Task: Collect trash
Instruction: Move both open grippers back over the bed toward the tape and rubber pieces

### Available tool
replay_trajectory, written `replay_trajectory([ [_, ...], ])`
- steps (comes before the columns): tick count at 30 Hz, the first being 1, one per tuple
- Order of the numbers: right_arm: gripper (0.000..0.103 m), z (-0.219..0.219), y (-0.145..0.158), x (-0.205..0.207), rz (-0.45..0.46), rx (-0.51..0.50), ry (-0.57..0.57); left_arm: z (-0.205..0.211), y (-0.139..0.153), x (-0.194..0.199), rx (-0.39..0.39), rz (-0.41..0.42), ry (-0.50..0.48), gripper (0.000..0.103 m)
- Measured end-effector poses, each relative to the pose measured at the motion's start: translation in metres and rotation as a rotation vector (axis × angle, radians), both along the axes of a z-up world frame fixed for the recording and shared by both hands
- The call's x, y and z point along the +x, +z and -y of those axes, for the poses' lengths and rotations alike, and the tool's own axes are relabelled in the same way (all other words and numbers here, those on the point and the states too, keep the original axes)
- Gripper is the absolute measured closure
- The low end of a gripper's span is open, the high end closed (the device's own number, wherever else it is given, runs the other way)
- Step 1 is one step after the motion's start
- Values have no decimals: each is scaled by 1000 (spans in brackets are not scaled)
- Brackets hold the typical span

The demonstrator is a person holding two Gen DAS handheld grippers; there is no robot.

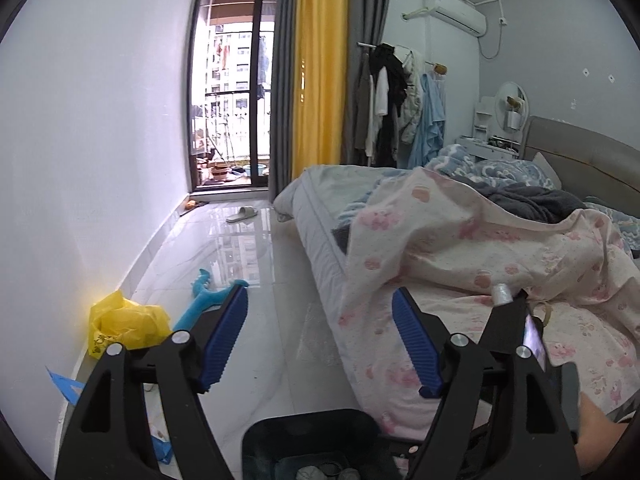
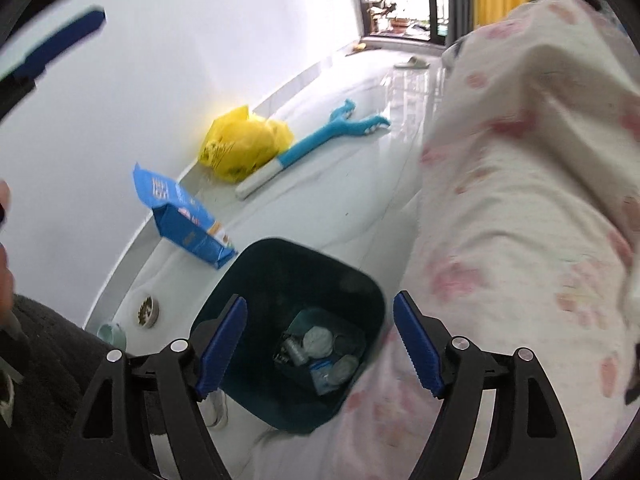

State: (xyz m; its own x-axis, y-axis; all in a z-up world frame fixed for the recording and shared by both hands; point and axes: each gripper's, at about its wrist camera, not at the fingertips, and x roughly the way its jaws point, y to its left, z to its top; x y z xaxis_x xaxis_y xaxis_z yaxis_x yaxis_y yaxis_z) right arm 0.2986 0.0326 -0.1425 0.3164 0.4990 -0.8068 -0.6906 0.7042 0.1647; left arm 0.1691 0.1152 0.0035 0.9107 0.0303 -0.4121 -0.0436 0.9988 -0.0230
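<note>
Hovering right tool [image 2: 320, 344] apart, empty, above bin [image 2: 248, 276] wedged against bed edge [image 2: 460, 240]; left tool [image 1: 320, 340] apart.

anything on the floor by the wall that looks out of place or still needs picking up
Yes. A crumpled yellow plastic bag and an opened blue carton tipped on its side lie against the wall, outside the dark bin. A blue dinosaur-head grabber toy lies flat on the tiles beside the bag.

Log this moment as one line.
left gripper: open, empty | right gripper: open, empty, above bin | blue box: on floor
</note>
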Motion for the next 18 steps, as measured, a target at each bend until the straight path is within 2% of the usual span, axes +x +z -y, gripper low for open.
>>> replay_trajectory([
  [12,26,74,30,19,97,47,-140,42,-6,18,-17,-24,-59,24],
  [18,26,109,38,27,118,59,-201,62,-10,28,-27,-44,-105,24],
])
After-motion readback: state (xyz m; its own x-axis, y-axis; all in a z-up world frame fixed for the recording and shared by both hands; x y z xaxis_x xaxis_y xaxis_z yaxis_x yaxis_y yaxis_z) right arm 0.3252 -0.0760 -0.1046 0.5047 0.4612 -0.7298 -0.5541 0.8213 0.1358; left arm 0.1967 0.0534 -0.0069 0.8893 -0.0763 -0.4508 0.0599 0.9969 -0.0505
